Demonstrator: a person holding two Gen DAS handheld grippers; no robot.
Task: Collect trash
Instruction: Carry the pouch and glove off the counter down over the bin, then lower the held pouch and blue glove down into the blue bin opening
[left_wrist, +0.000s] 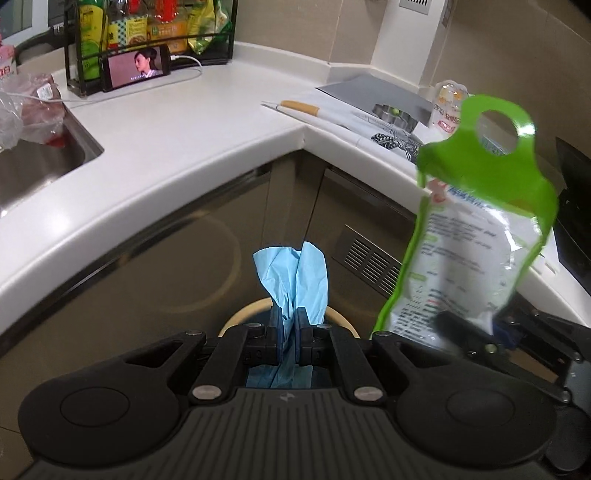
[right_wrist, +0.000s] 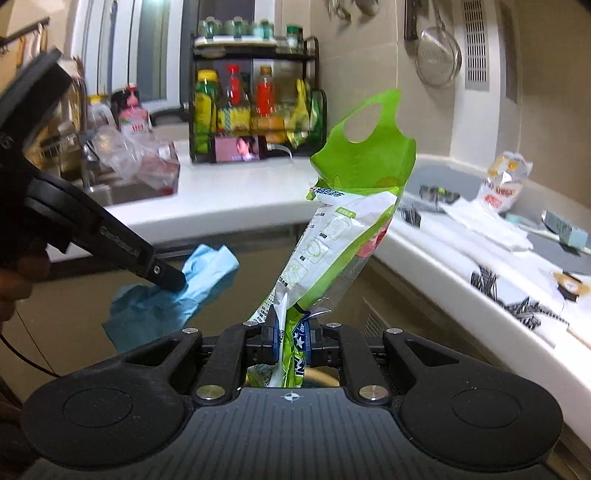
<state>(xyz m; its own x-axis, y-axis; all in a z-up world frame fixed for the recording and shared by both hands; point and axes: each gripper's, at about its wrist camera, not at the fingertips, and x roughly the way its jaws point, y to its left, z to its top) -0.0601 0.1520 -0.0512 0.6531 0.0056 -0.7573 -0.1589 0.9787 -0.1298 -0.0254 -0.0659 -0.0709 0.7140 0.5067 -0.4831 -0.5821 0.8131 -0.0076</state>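
My left gripper (left_wrist: 290, 325) is shut on a crumpled light-blue glove (left_wrist: 295, 275) that sticks up between its pads. Just below it shows the cream rim of a round bin (left_wrist: 243, 314). In the right wrist view the same left gripper (right_wrist: 173, 282) comes in from the left with the blue glove (right_wrist: 166, 299) hanging from it. My right gripper (right_wrist: 291, 341) is shut on the lower end of an empty green and clear plastic bag (right_wrist: 347, 218) with a handle hole, standing upright. That green bag (left_wrist: 476, 221) also appears at the right of the left wrist view.
A white L-shaped counter (left_wrist: 207, 125) wraps around the corner above brown cabinet doors (left_wrist: 184, 266). A sink (left_wrist: 33, 162) with plastic bags lies left. A black rack of bottles (right_wrist: 255, 99) and a phone (left_wrist: 138, 68) stand at the back. Wrappers, paper and a knife (left_wrist: 306, 109) lie on the right counter.
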